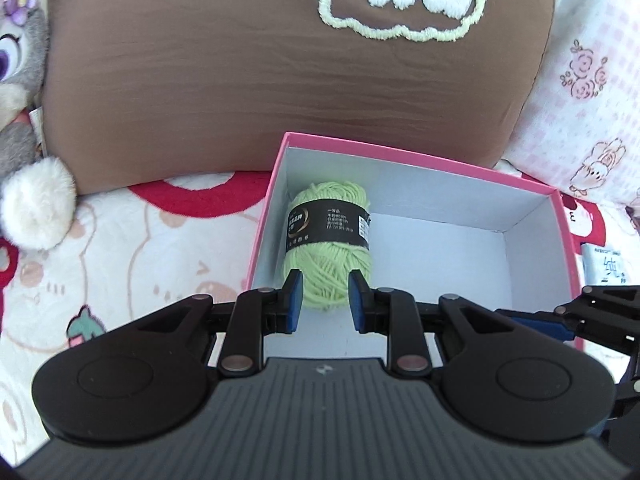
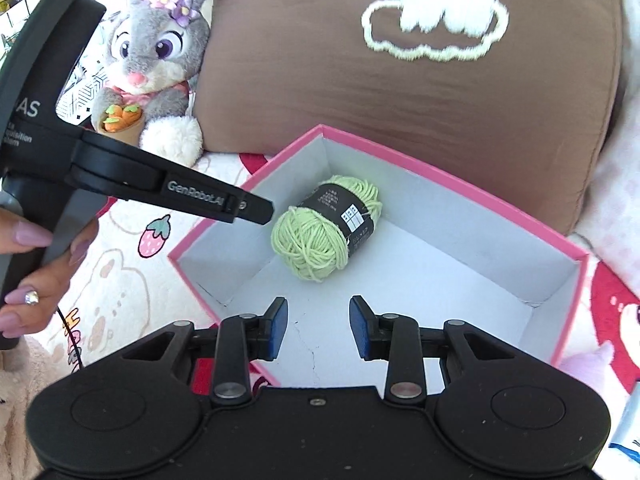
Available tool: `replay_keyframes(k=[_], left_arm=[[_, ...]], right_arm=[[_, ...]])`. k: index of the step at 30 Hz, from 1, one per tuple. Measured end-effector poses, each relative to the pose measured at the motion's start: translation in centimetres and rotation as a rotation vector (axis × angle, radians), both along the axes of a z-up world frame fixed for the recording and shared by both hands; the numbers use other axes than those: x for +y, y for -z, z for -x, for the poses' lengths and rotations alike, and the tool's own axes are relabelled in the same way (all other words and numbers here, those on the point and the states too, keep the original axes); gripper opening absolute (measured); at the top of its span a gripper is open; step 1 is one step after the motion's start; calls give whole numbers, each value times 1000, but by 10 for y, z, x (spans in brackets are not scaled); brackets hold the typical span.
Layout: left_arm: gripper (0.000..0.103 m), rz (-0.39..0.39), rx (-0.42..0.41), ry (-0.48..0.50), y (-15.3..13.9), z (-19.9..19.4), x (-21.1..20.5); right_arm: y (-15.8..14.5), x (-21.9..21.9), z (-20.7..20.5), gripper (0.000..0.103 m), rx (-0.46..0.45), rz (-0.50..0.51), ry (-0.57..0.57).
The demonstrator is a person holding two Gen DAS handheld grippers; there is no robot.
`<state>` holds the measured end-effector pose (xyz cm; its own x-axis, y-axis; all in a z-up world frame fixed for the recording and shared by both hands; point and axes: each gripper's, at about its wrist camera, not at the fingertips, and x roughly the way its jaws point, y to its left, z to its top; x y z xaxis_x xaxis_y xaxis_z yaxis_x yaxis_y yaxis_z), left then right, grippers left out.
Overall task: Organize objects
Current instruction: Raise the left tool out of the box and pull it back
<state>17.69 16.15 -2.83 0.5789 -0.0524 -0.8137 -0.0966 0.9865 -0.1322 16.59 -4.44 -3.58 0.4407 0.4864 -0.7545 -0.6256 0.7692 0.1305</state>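
A light green yarn ball point(image 1: 330, 240) with a black paper band lies inside a pink box point(image 1: 400, 156) with a white inside, near its far left wall. My left gripper point(image 1: 325, 300) is open, its blue pads just short of the yarn's near end, not touching it. In the right wrist view the yarn point(image 2: 326, 230) lies in the box point(image 2: 440, 172), and my right gripper point(image 2: 318, 326) is open and empty over the box's near part. The left gripper's finger tip point(image 2: 256, 208) reaches over the box's left rim beside the yarn.
A big brown pillow point(image 1: 240, 60) with a tufted cloud stands behind the box. A grey plush rabbit point(image 2: 156, 60) sits at the far left. The bed cover point(image 1: 120, 240) is white with red and cartoon prints. A small white packet point(image 1: 604, 268) lies right of the box.
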Motion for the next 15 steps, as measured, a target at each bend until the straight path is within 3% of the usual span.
replay_keyframes(k=[4,6,15], left_arm=[[29,-29,5,11,-15,16,-7],[40,-28,8,22,-20,22,-11],[63,-37,-27,95,-53,55,-26]], right_arm=[[-16,-11,12,42,-13,-12,25],[-24,-16,17,46,-27,-9,40],[-53,-40,42,51,-56,13,85]])
